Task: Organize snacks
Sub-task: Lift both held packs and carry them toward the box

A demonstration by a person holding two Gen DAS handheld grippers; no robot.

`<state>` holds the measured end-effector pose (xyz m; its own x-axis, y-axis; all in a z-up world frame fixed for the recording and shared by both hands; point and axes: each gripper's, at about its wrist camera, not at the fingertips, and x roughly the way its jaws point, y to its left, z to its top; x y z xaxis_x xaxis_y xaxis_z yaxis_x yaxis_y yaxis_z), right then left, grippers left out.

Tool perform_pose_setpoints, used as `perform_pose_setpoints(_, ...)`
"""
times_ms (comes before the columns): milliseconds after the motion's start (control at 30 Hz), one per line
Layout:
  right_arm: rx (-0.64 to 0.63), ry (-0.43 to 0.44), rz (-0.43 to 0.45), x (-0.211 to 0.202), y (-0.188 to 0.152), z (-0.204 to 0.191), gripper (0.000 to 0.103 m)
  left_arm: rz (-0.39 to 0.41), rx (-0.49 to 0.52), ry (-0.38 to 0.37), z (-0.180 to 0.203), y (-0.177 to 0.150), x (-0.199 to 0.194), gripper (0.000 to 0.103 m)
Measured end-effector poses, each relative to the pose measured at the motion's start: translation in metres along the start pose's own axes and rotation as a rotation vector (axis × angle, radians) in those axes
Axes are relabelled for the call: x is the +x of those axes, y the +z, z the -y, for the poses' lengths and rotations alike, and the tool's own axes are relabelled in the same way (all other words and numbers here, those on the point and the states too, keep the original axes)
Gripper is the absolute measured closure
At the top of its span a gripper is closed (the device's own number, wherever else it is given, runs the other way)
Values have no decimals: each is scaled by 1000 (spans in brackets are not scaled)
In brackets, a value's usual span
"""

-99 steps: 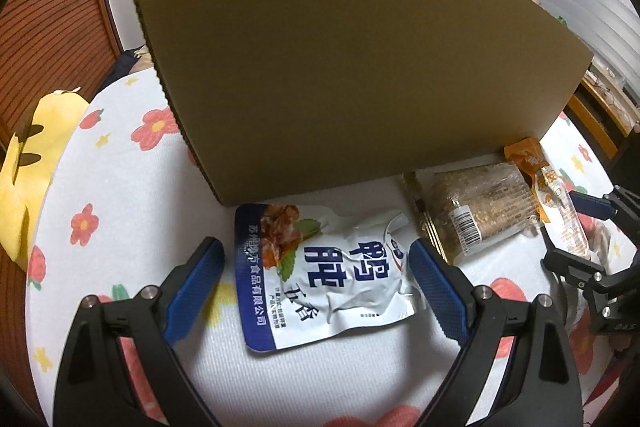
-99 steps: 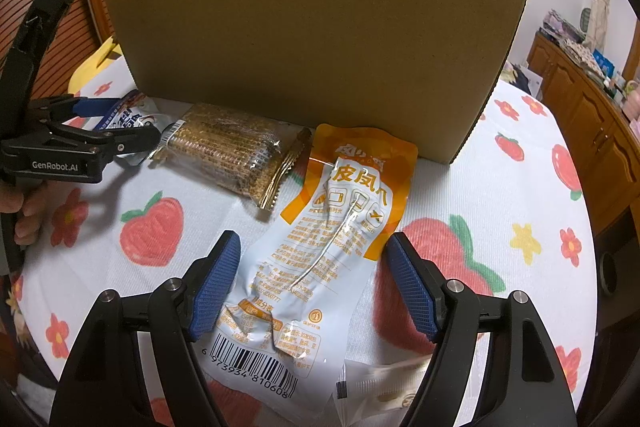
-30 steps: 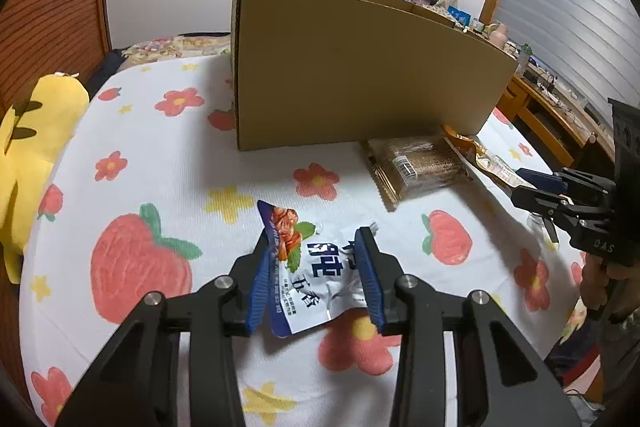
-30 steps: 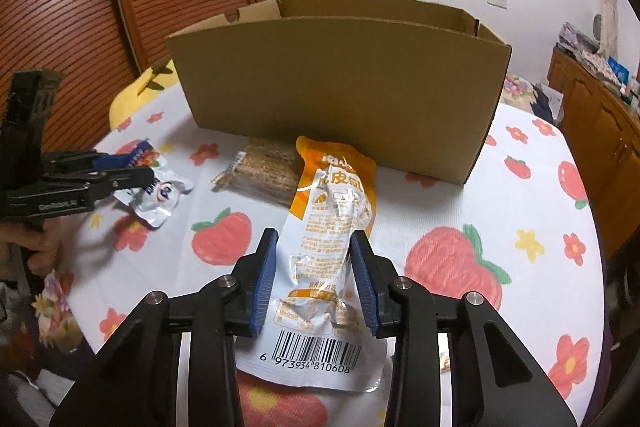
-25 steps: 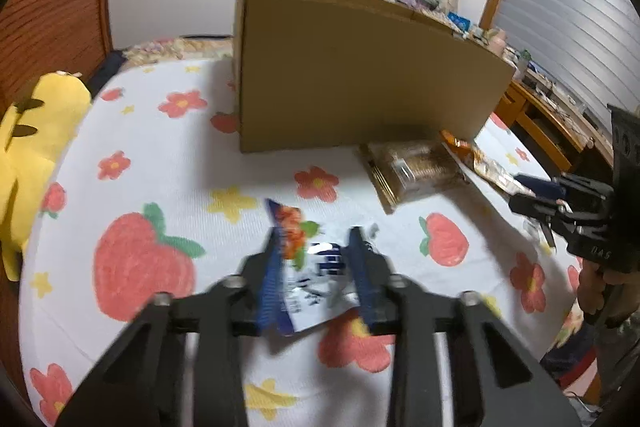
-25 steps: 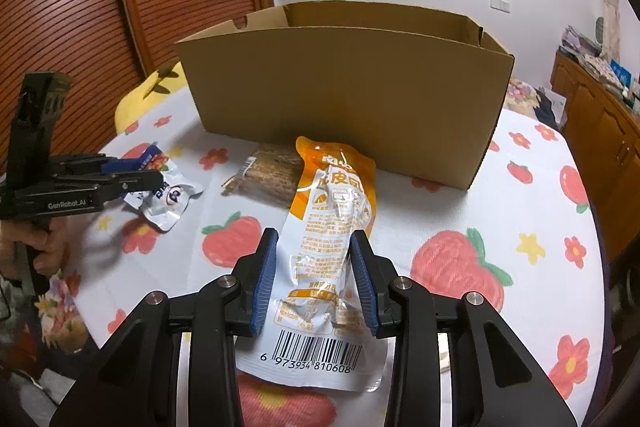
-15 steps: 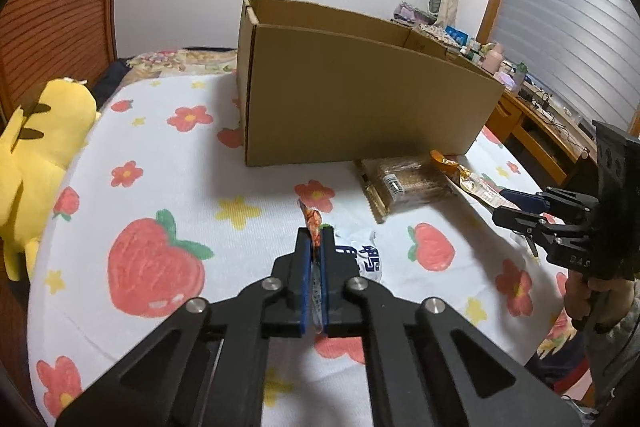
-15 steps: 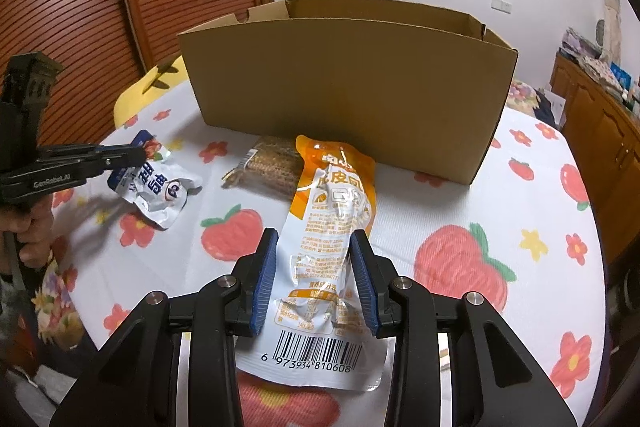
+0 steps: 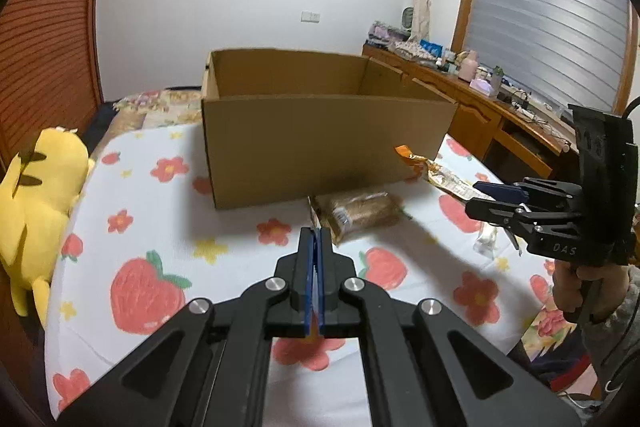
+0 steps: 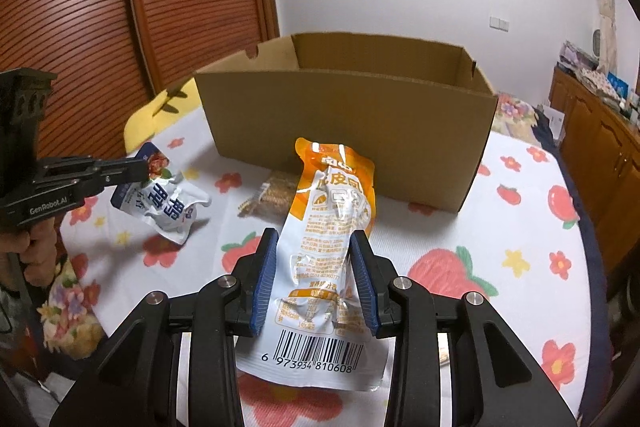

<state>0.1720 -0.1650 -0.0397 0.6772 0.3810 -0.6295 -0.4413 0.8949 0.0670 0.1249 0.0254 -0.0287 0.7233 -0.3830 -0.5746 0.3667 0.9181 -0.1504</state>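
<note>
Your left gripper has its jaws clamped on the blue-and-white pouch, lifted left of the cardboard box. Your right gripper pinches the orange pouch, raised in front of the box.

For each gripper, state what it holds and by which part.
Left gripper: white-and-blue snack pouch, pinched at its top corner. Right gripper: orange-and-white snack packet, gripped across its lower middle.

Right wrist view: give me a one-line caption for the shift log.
Right gripper clamps the orange snack pouch before the open cardboard box; left gripper holds the blue-and-white packet aloft.
</note>
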Motion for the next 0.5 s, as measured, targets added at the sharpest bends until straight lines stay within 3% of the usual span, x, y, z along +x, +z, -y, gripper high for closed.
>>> perform_pose_setpoints(500, -40, -14, 101, -32, 29, -3, 67, 116, 63, -12, 17, 52, -19, 103)
